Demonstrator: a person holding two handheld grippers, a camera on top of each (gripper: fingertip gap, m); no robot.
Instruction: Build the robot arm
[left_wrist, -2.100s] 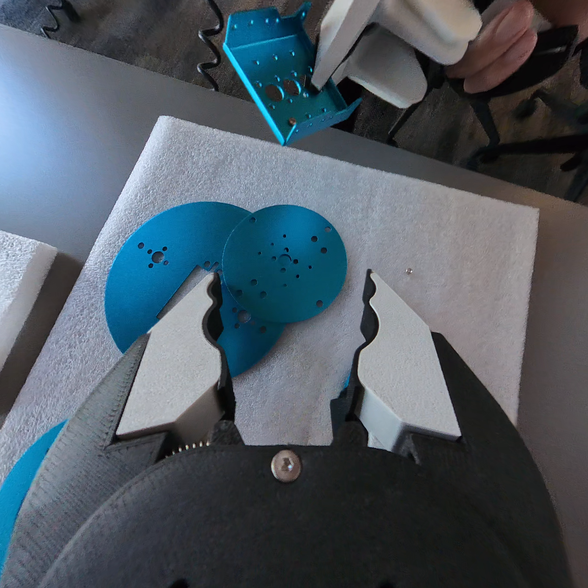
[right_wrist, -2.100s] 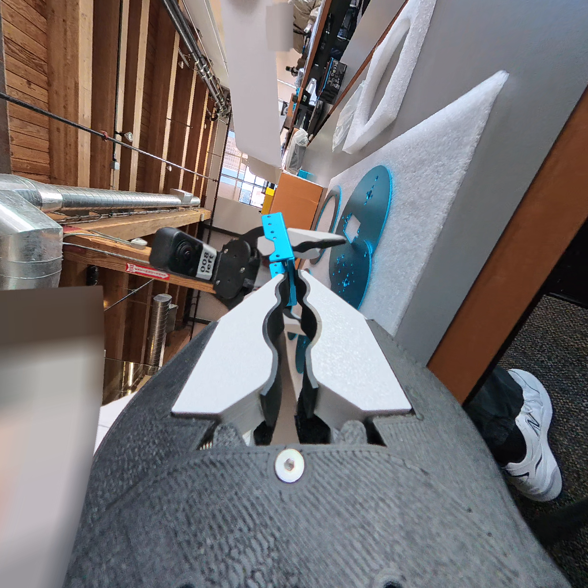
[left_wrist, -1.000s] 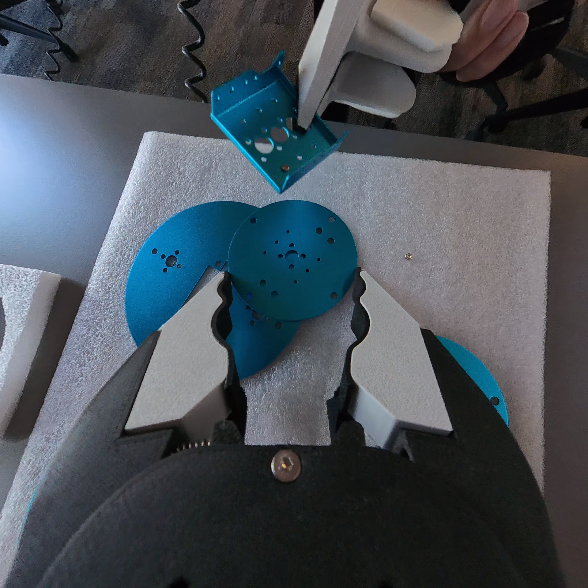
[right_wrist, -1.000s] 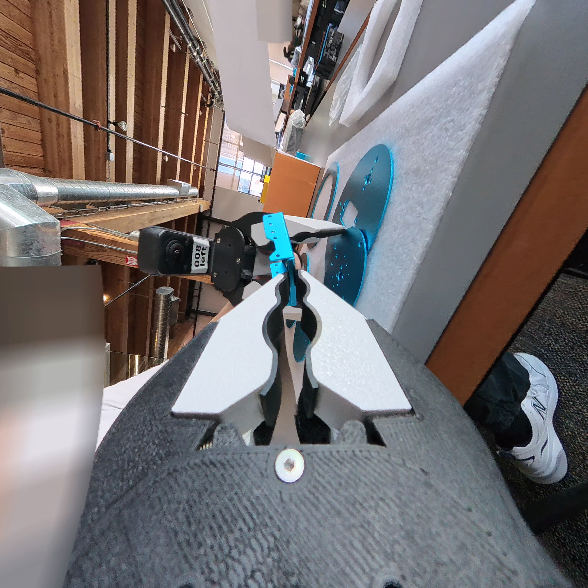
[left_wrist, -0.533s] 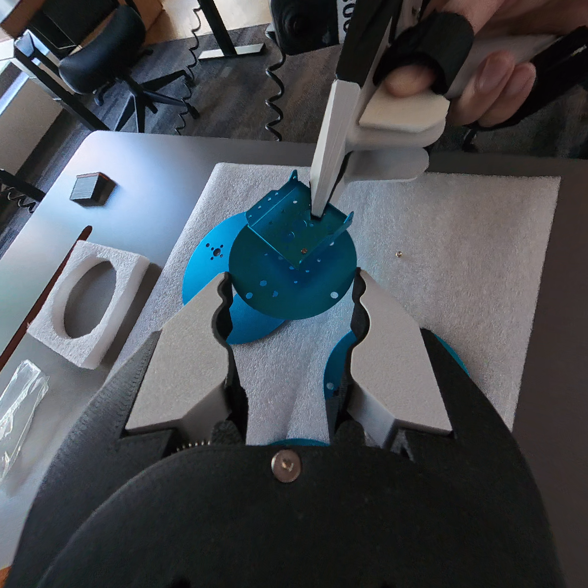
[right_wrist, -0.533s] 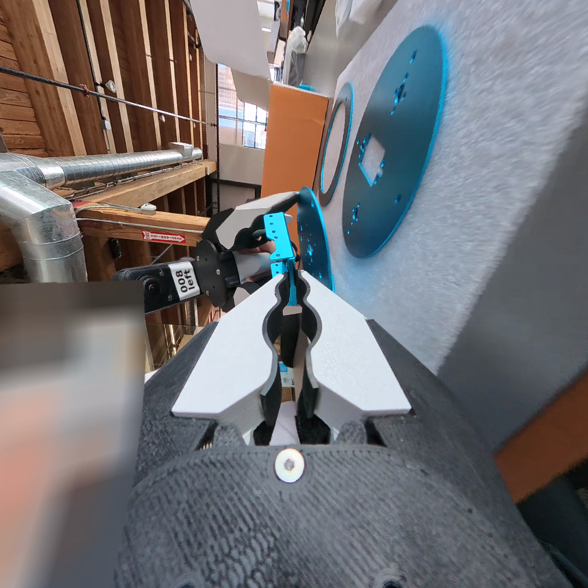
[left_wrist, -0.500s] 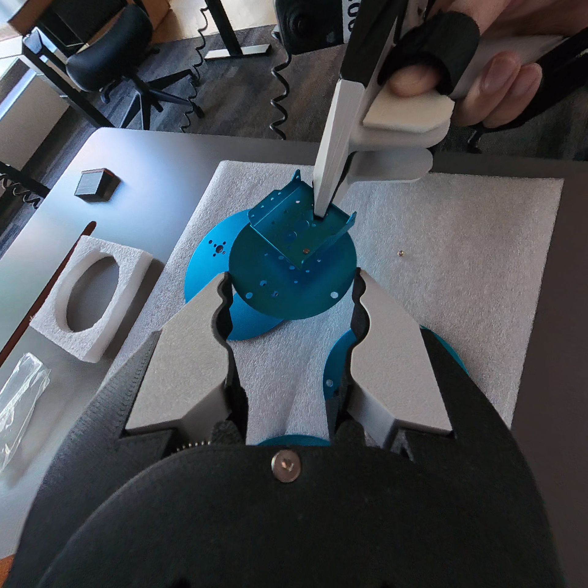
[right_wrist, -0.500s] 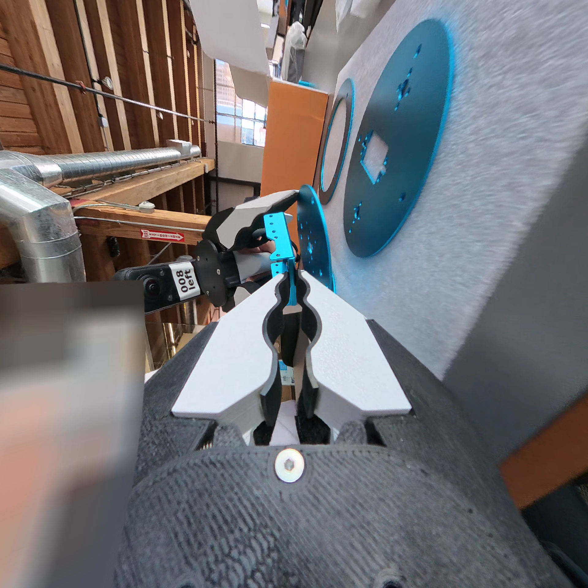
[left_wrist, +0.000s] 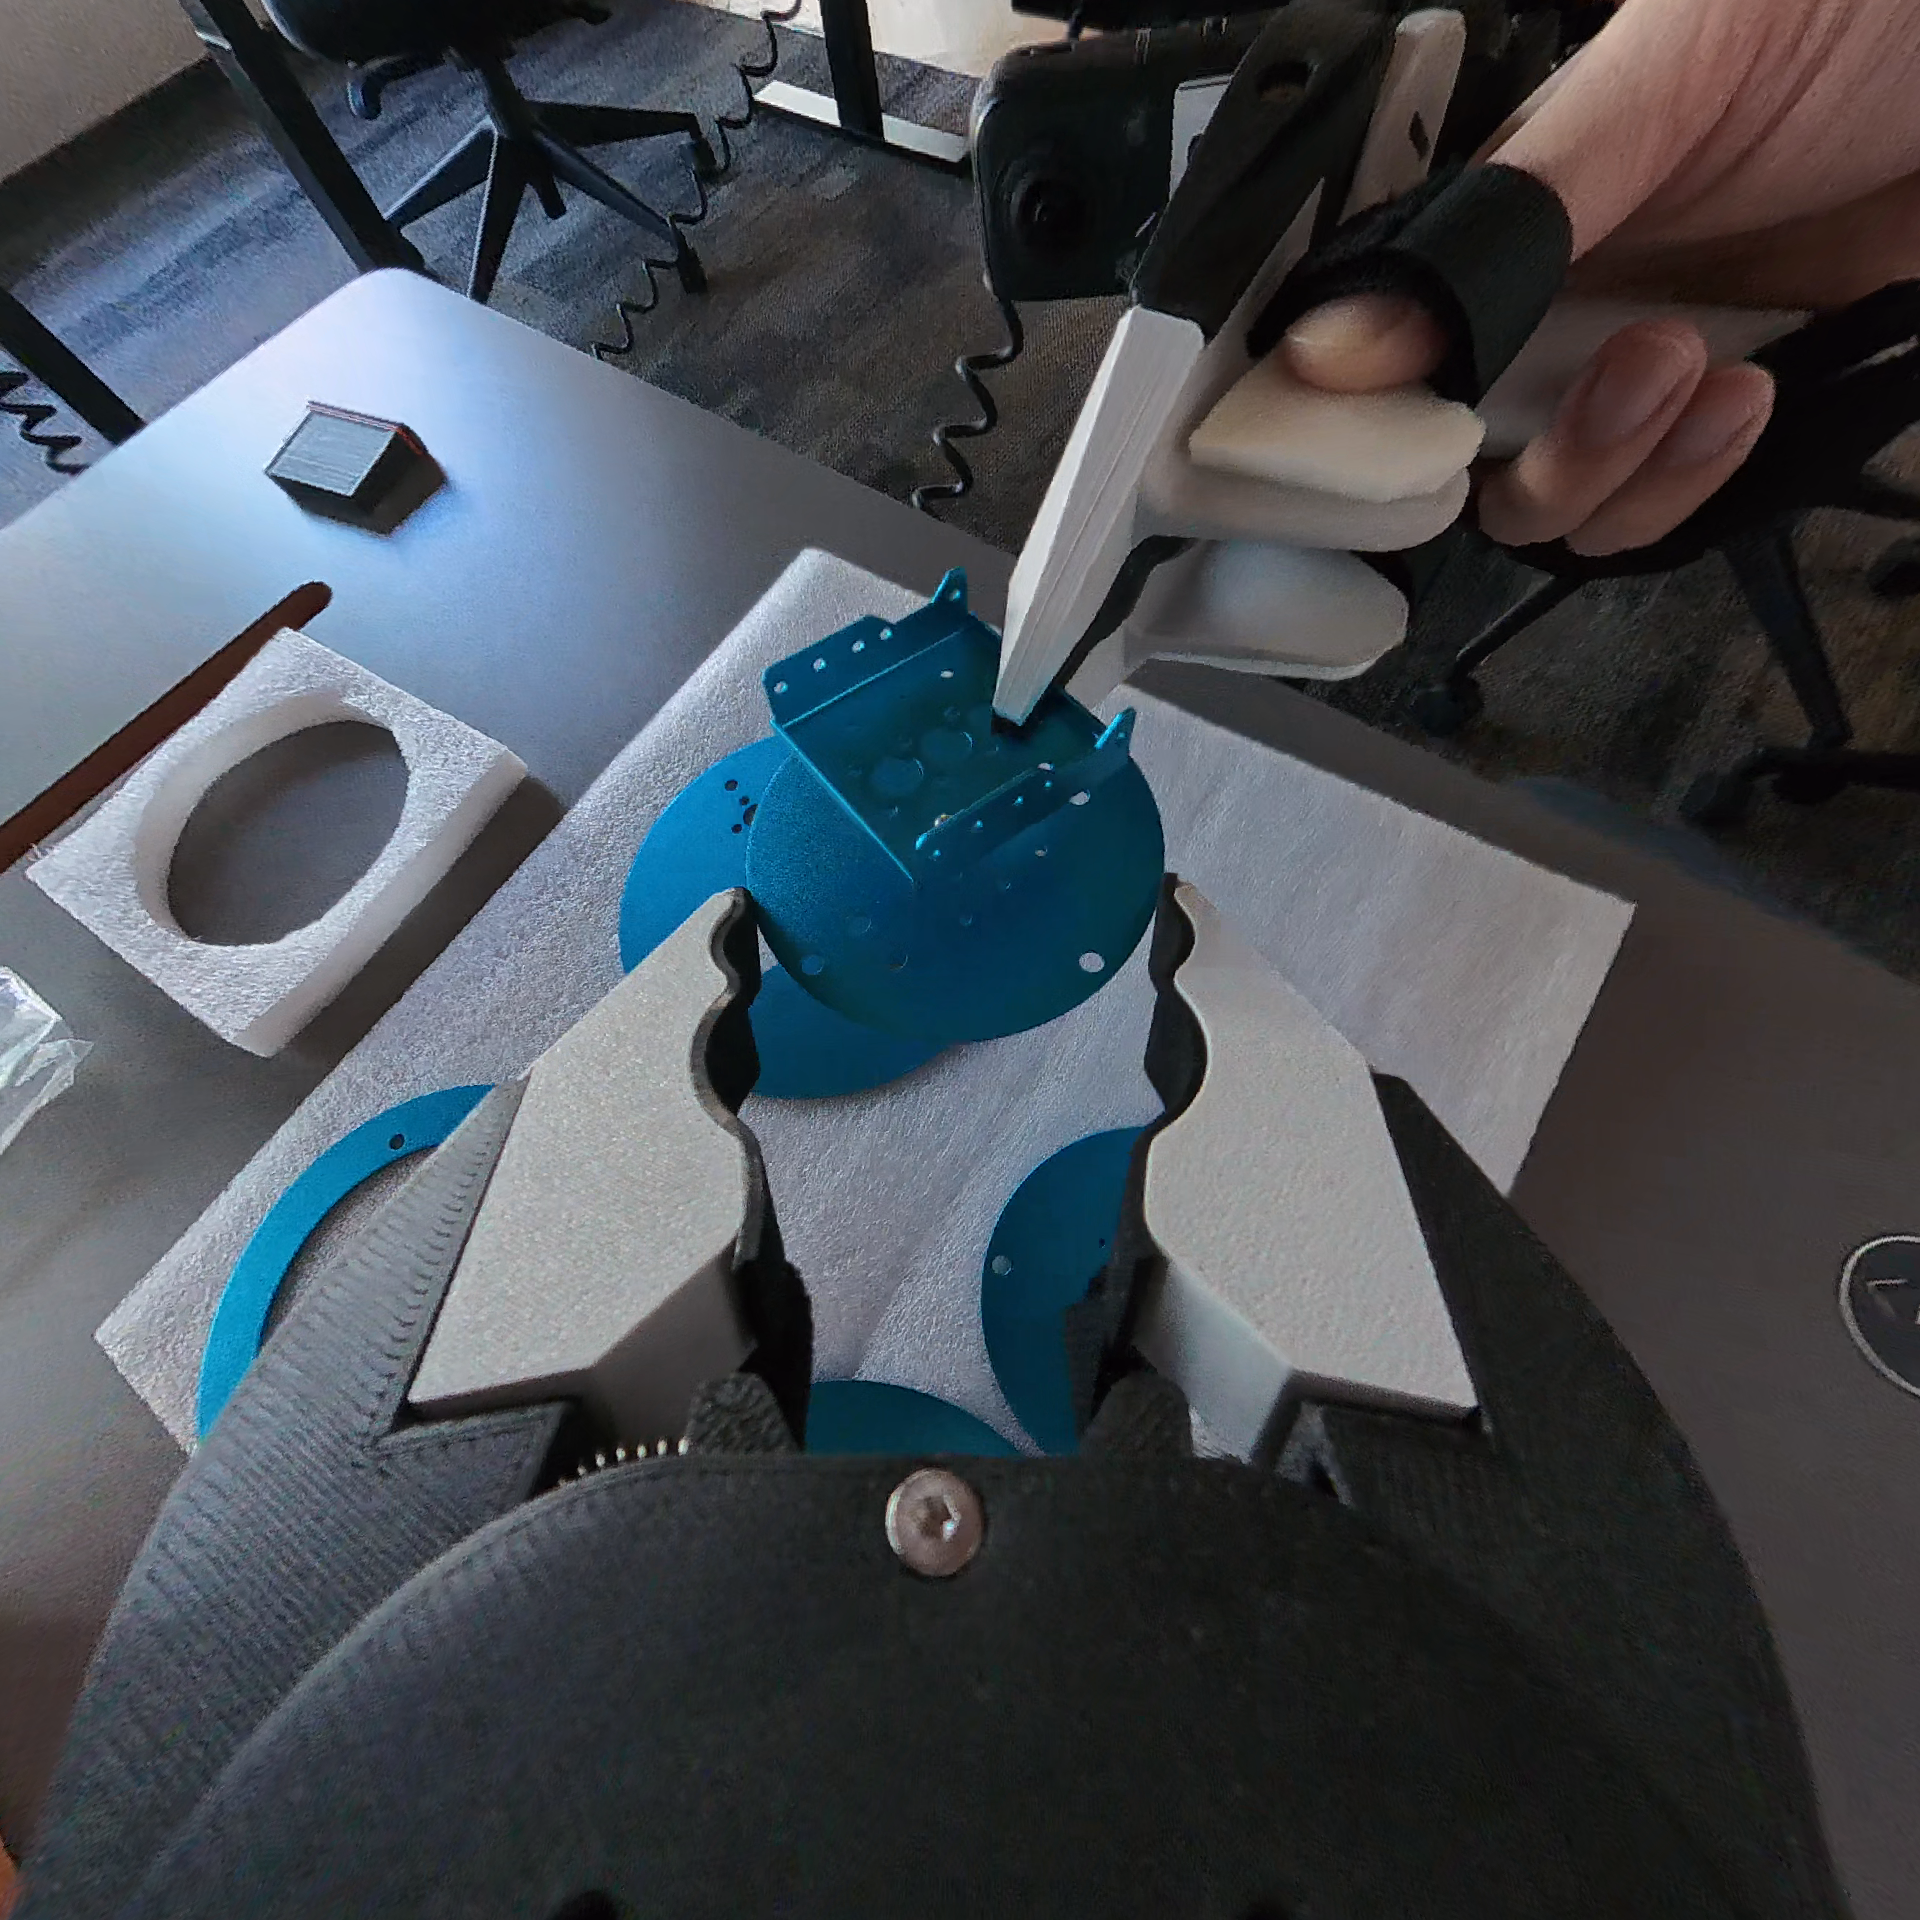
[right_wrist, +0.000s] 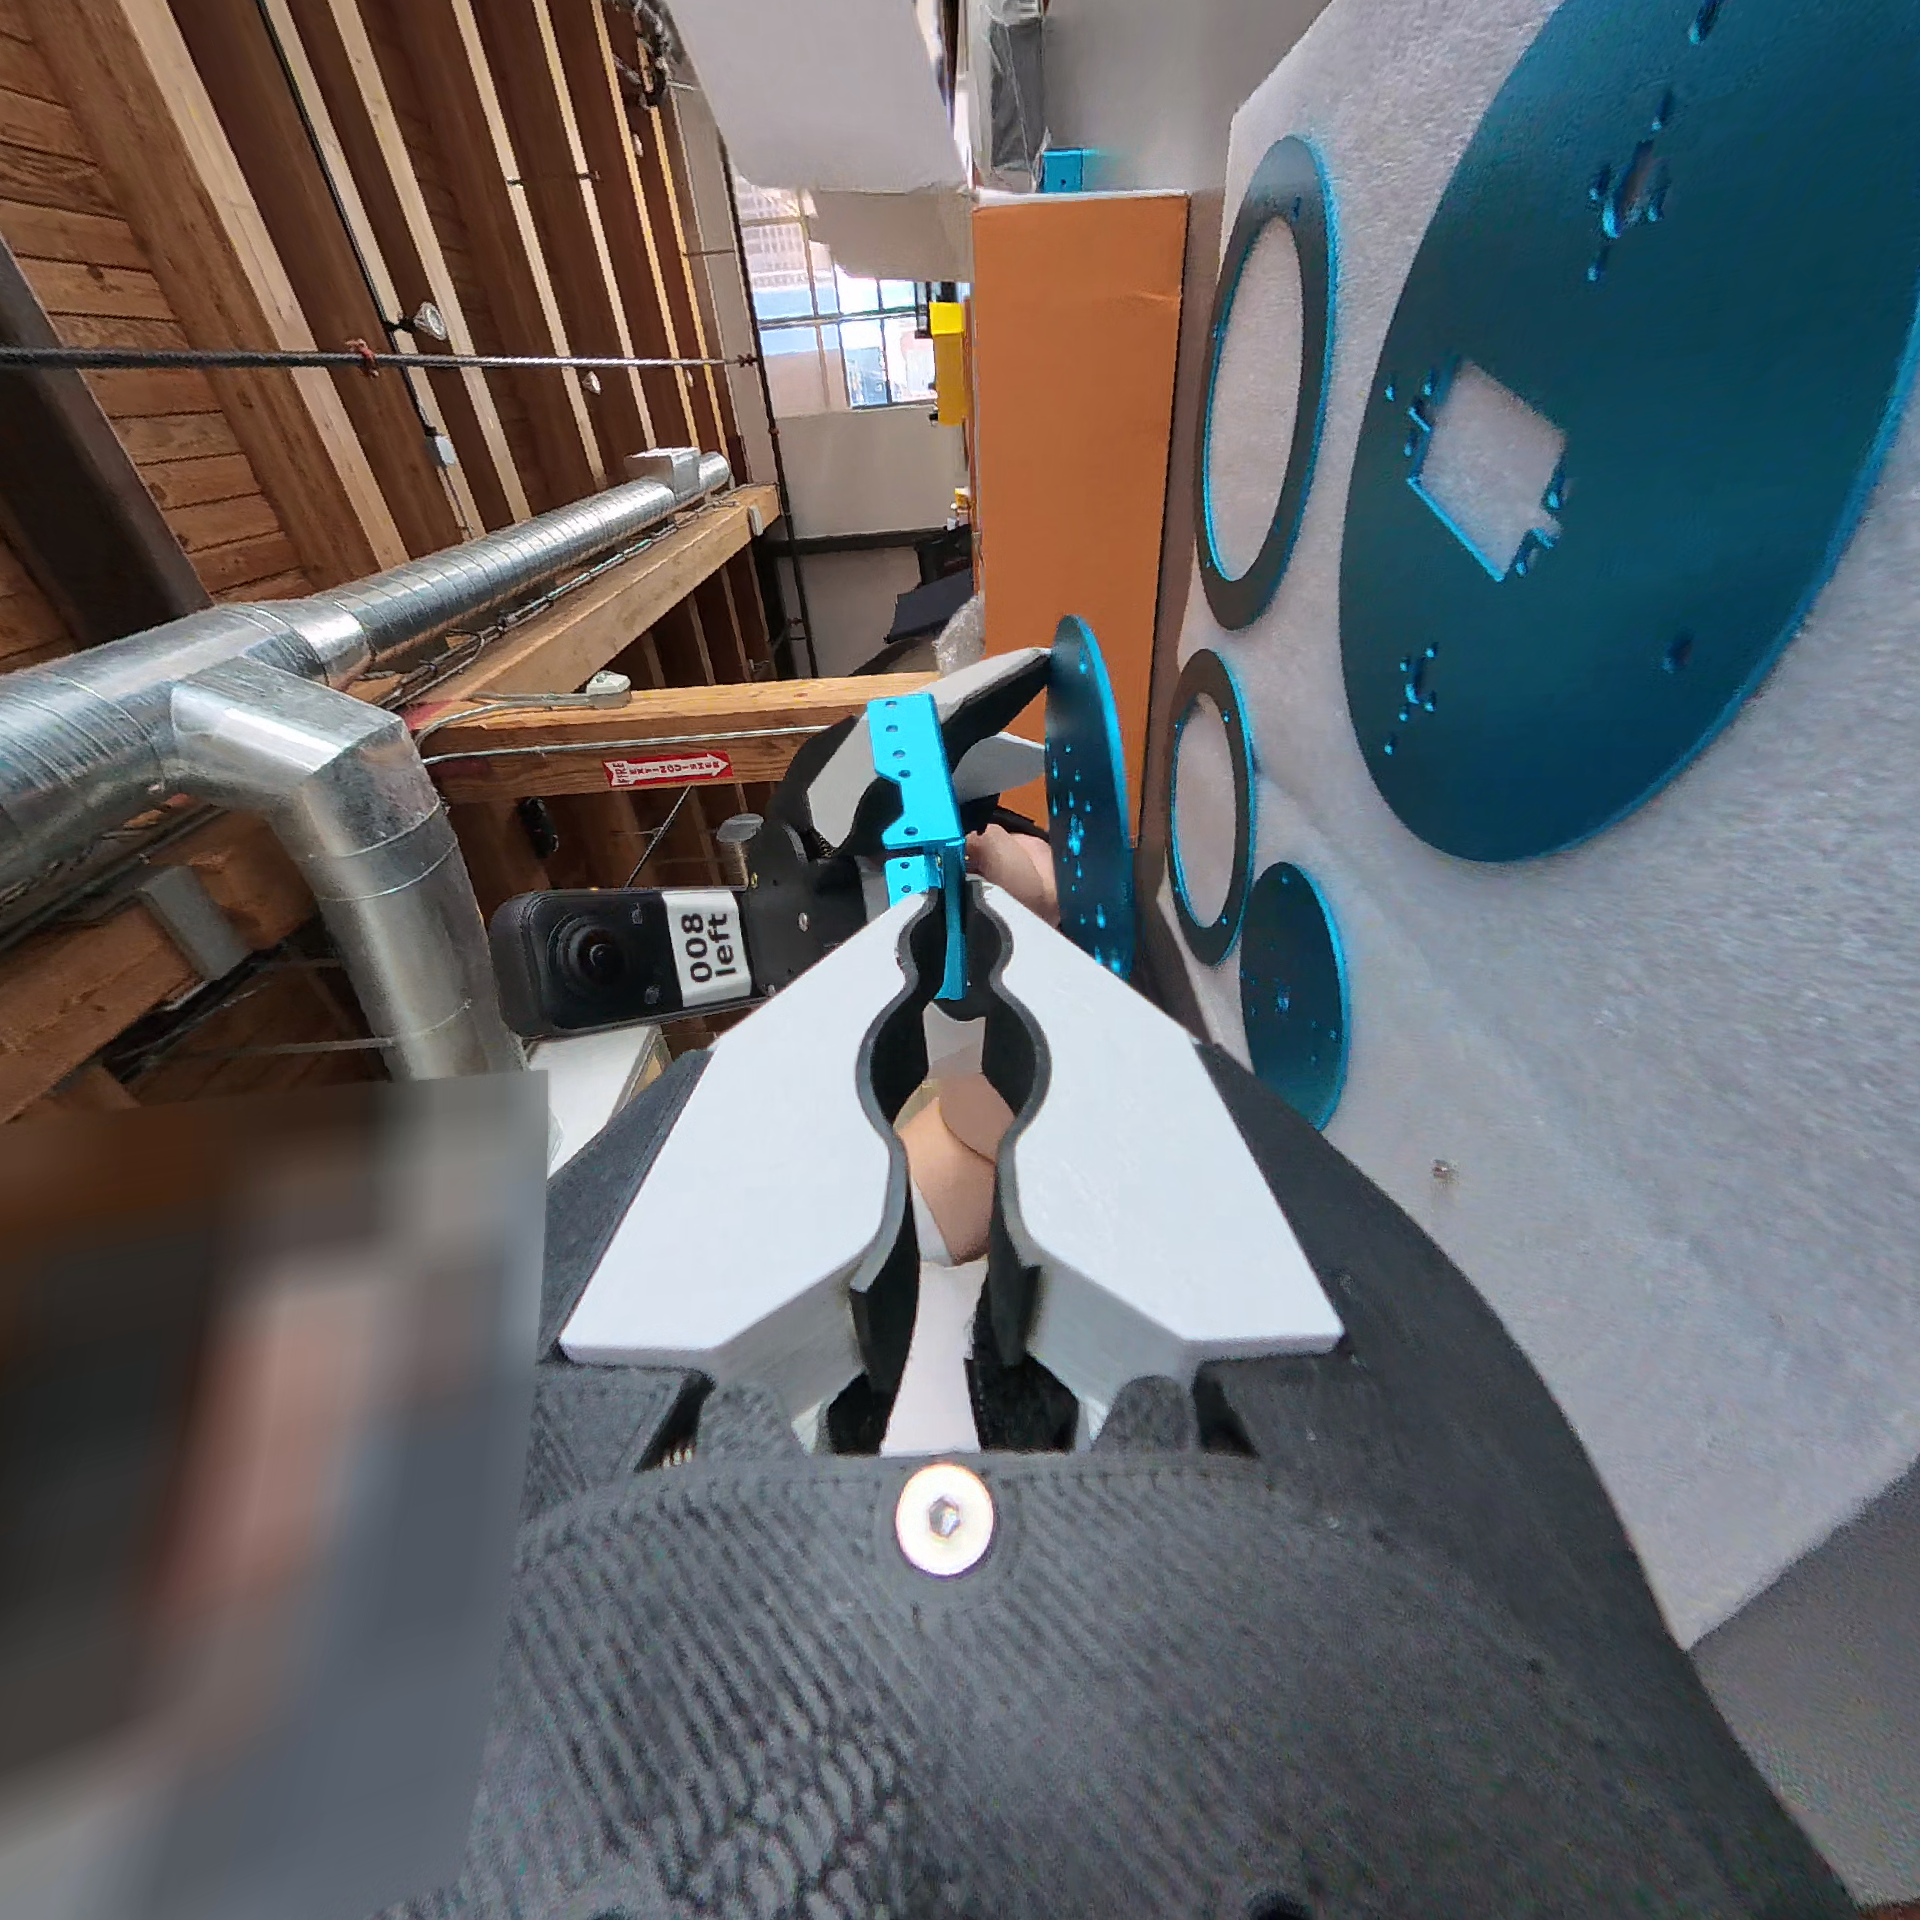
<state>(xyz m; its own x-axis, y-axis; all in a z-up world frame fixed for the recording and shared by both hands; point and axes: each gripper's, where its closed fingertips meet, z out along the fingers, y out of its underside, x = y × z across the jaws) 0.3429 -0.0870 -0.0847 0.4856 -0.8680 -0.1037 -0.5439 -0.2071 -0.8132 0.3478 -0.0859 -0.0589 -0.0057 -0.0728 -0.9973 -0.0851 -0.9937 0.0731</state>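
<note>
My left gripper (left_wrist: 951, 904) is shut across the edges of a small blue perforated disc (left_wrist: 831, 935) and holds it lifted off the white foam sheet (left_wrist: 1351, 914). My right gripper (right_wrist: 951, 914) is shut on one wall of a blue U-shaped perforated bracket (right_wrist: 909, 790). In the left wrist view the right gripper (left_wrist: 1023, 707) sets the bracket (left_wrist: 914, 758) against the disc's top face. The right wrist view shows the disc (right_wrist: 1086, 800) edge-on, clear of the foam, with the left gripper (right_wrist: 997, 717) behind it.
A large blue disc with a square cutout (right_wrist: 1621, 436) lies on the foam. Two blue rings (right_wrist: 1262, 364) (right_wrist: 1210, 800), another small disc (right_wrist: 1294, 997) and a tiny screw (right_wrist: 1442, 1169) lie there too. A foam block with an oval hole (left_wrist: 260, 831) and a small black box (left_wrist: 353, 468) sit left.
My left gripper closed on the small disc and lifted it off the large disc and foam. My right gripper carried the bracket in from the table's far edge down onto the disc.
</note>
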